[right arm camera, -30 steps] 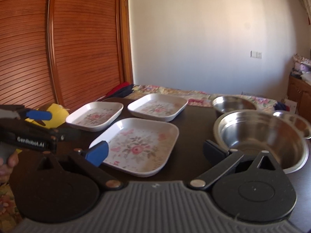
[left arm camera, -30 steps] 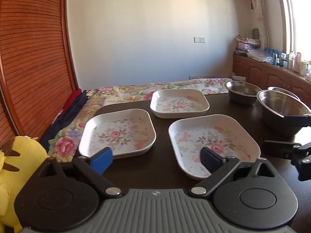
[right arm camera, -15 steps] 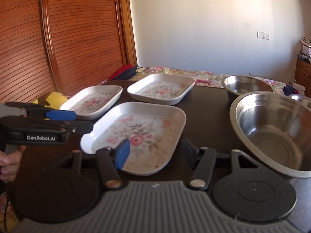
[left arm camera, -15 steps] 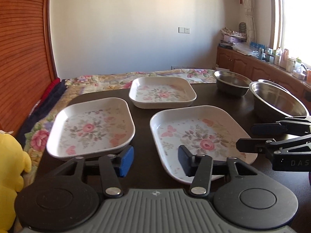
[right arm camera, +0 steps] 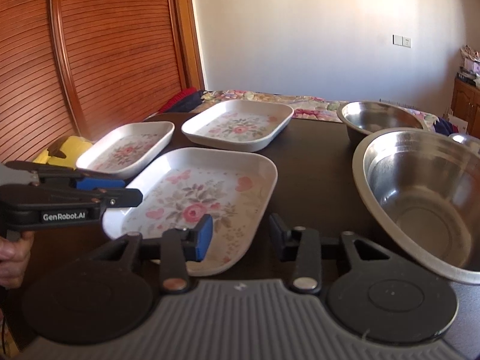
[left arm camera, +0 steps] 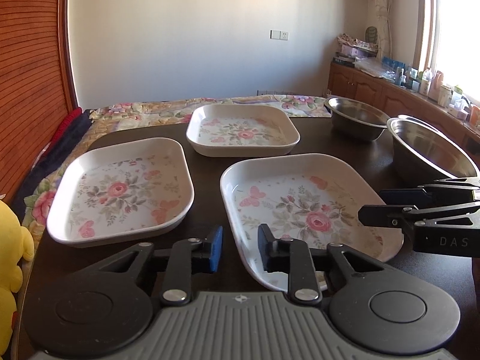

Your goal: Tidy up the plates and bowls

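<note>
Three white floral plates lie on the dark table [left arm camera: 207, 174]: a left plate [left arm camera: 120, 192], a far plate [left arm camera: 243, 132] and a near plate [left arm camera: 300, 210]. My left gripper [left arm camera: 240, 250] is over the near plate's left rim, its jaws closing but still apart, the rim showing in the gap. My right gripper [right arm camera: 240, 235] is at the near plate's [right arm camera: 204, 198] right rim, jaws also closing with a gap. Each gripper shows in the other's view: the left gripper [right arm camera: 132, 189] and the right gripper [left arm camera: 372, 204]. A large steel bowl [right arm camera: 426, 198] and a smaller steel bowl [right arm camera: 381, 117] stand to the right.
A third steel bowl [left arm camera: 420, 120] peeks out behind the large one. A yellow plush toy [left arm camera: 9, 255] sits off the table's left edge, by a floral bedspread [left arm camera: 150, 111]. A slatted wooden door [right arm camera: 90, 45] fills the left. A person's hand [right arm camera: 12, 258] holds the left gripper.
Both grippers have come forward and down to the near plate's two sides. Their jaws went from wide open to a narrow gap.
</note>
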Motion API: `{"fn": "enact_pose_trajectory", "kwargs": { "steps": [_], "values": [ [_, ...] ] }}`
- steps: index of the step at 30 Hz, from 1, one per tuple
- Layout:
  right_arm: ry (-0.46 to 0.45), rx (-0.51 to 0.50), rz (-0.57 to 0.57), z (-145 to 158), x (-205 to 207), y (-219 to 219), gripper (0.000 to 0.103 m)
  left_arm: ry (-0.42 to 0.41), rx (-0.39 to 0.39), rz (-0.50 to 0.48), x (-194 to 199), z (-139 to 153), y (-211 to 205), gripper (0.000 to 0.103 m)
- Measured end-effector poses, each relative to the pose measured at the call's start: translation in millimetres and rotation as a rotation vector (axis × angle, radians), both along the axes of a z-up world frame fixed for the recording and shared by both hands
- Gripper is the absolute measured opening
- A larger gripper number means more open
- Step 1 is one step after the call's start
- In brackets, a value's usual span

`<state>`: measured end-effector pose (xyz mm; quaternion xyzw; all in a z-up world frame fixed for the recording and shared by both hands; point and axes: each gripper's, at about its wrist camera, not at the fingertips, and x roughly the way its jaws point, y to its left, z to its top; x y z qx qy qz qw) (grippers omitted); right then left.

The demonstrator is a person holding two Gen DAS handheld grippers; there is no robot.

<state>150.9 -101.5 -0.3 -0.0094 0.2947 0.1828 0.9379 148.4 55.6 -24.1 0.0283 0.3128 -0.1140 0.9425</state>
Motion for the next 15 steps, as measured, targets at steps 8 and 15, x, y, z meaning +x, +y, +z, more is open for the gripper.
{"fn": "enact_pose_trajectory", "kwargs": {
  "steps": [8,15],
  "values": [
    [0.031,0.023,-0.013,-4.9,10.1,-4.5,0.035,0.007,-0.005,-0.005,1.4,-2.6,0.0,0.022],
    [0.034,0.014,-0.009,-7.0,11.9,-2.1,0.026,0.014,-0.018,-0.013,-1.4,-1.2,0.6,0.016]
  ]
}}
